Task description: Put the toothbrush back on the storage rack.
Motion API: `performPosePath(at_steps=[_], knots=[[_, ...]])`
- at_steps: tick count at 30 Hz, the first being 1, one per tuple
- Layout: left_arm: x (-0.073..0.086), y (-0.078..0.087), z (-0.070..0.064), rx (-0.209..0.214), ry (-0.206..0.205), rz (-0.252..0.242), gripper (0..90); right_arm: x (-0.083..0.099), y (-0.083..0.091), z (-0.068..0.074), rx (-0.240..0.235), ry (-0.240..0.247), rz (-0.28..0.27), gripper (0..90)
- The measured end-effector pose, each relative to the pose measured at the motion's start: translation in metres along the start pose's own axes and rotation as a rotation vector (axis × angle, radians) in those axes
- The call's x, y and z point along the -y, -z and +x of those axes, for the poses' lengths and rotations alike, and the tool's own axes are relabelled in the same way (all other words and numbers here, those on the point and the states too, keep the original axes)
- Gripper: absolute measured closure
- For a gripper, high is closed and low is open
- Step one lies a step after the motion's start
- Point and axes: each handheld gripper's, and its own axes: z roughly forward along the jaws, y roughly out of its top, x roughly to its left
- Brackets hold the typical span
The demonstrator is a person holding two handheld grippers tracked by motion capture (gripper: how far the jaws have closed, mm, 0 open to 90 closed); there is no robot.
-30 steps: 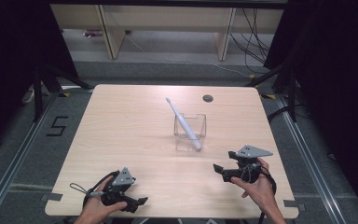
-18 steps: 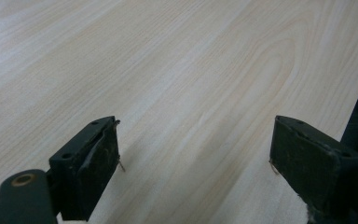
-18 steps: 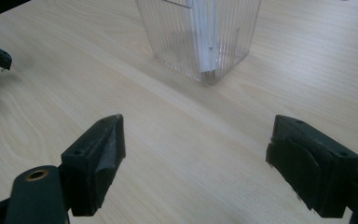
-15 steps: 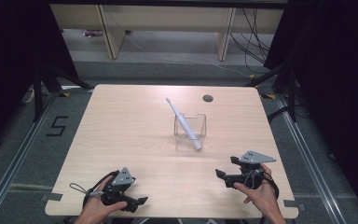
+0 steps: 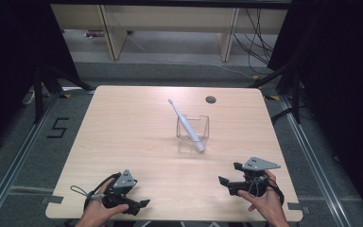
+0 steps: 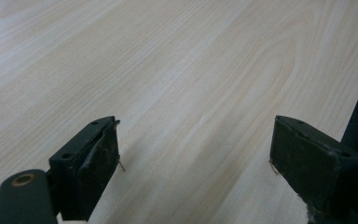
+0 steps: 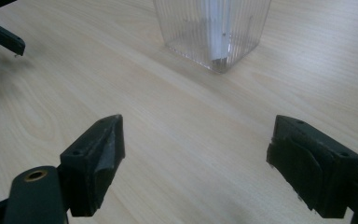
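1. Drifting lower toward the frame's bottom right since a second ago: right gripper, jaws gaping wide, empty.
2. Sitting bottom left, left gripper, also wide open.
3. Leaning in the clear cup mid-frame: white toothbrush.

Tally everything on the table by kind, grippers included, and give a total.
Clear square container: 1
White toothbrush, leaning in the container: 1
Grippers, left gripper and right gripper, jaws open: 2
Total: 4

Right gripper jaws wide apart over wooden table; clear ribbed container ahead, white object inside; other gripper's jaw tip upper left.
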Motion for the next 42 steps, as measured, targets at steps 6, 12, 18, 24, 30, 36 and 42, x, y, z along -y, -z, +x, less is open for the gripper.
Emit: performPosePath(at_steps=[6, 12, 18, 24, 30, 36, 42], knots=[[0.0, 0.0, 0.0, -0.001, 0.001, 0.0, 14.9, 0.006, 0.002, 0.005, -0.011, -0.01, 0.031, 17.0], [0.0, 0.0, 0.0, 0.0, 0.001, 0.0, 14.9, 0.011, 0.005, 0.007, 0.001, 0.001, 0.042, 16.6], [0.0, 0.0, 0.0, 0.0, 0.0, 0.0, 14.9, 0.018, 0.007, 0.01, -0.024, -0.024, 0.07, 16.4], [0.0, 0.0, 0.0, -0.008, -0.003, 0.003, 14.9, 0.025, 0.008, 0.009, -0.024, 0.016, 0.072, 16.1], [0.0, -0.001, 0.0, -0.007, -0.002, 0.004, 14.9, 0.03, 0.01, 0.01, -0.012, 0.001, 0.106, 16.0], [0.0, -0.001, 0.0, -0.007, -0.002, 0.004, 14.9, 0.034, 0.013, 0.011, -0.003, 0.002, 0.131, 16.1], [0.0, -0.001, 0.0, -0.004, 0.0, 0.004, 14.9, 0.037, 0.015, 0.011, -0.006, 0.001, 0.138, 16.1]])
